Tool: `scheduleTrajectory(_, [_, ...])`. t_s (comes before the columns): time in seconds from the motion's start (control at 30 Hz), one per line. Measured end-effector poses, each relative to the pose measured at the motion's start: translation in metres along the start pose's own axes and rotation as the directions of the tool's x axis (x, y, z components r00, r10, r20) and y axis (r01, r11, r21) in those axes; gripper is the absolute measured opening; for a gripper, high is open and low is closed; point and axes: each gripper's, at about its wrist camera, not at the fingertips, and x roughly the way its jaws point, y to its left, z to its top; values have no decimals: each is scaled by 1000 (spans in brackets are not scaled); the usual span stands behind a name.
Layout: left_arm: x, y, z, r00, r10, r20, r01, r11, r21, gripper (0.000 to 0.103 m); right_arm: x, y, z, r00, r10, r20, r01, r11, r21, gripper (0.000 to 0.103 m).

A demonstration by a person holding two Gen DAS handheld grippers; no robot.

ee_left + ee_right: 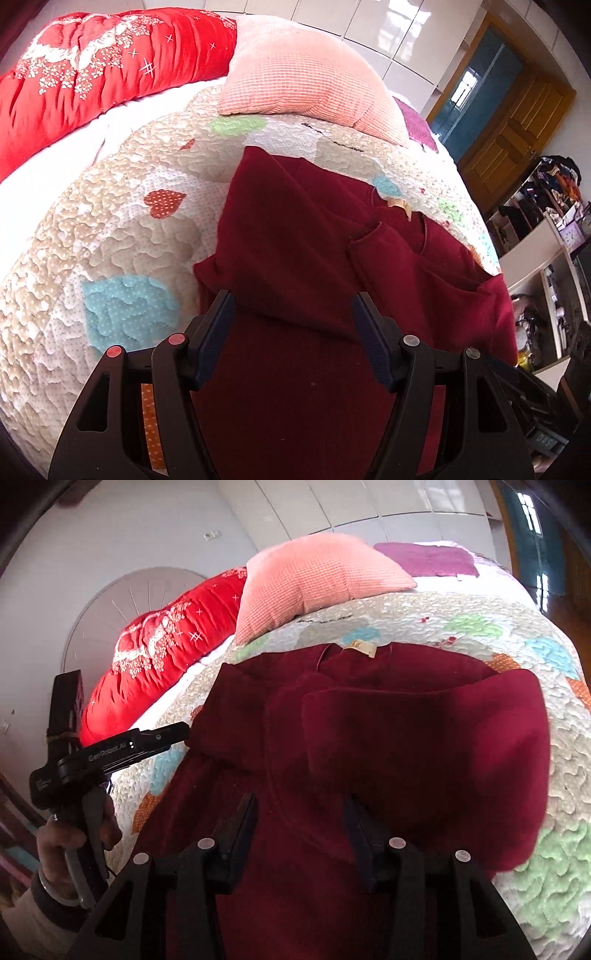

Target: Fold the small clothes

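A dark red small garment [303, 236] lies on the patchwork quilt [122, 229], its sides folded inward and a tan neck label [400, 204] at the far end. My left gripper [293, 301] is open and empty, hovering over the garment's near part. In the right wrist view the same garment [406, 746] fills the middle, with the label [360, 649] at its far edge. My right gripper [299, 803] is open and empty above the near hem. The left gripper [173, 733] shows at the garment's left edge.
A pink pillow [295, 70] and a red quilted duvet [85, 74] lie at the head of the bed. A purple cloth [428, 559] lies beyond the pillow. Shelves with clutter [546, 229] and a wooden door [509, 122] stand to the right.
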Motion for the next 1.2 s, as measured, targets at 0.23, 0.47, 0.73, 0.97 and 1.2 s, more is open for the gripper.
scheduleTrajectory(0.23, [38,-43,10,995,-65,-78,69,997,42,66,-39,-14,-21,997,-14,75,11,999,38,49])
scheduleTrajectory(0.47, [74,-71,15,985,-127,-116,130,991,18,51,-47,-26,-31,996,-6,91,-2,997,82,49])
scheduleTrajectory(0.73, [37,-63,31,997,-75,-7,75,996,44,5,-67,-34,-27,987,-55,151,38,993,113,49])
scheduleTrajectory(0.97, [-25,5,46,987,-32,159,40,998,-45,5,-69,-48,1,957,-230,179,204,967,153,50])
scheduleTrajectory(1.2, [20,-5,26,989,-149,-22,146,984,-104,5,-59,-51,-4,974,-169,151,142,974,177,50])
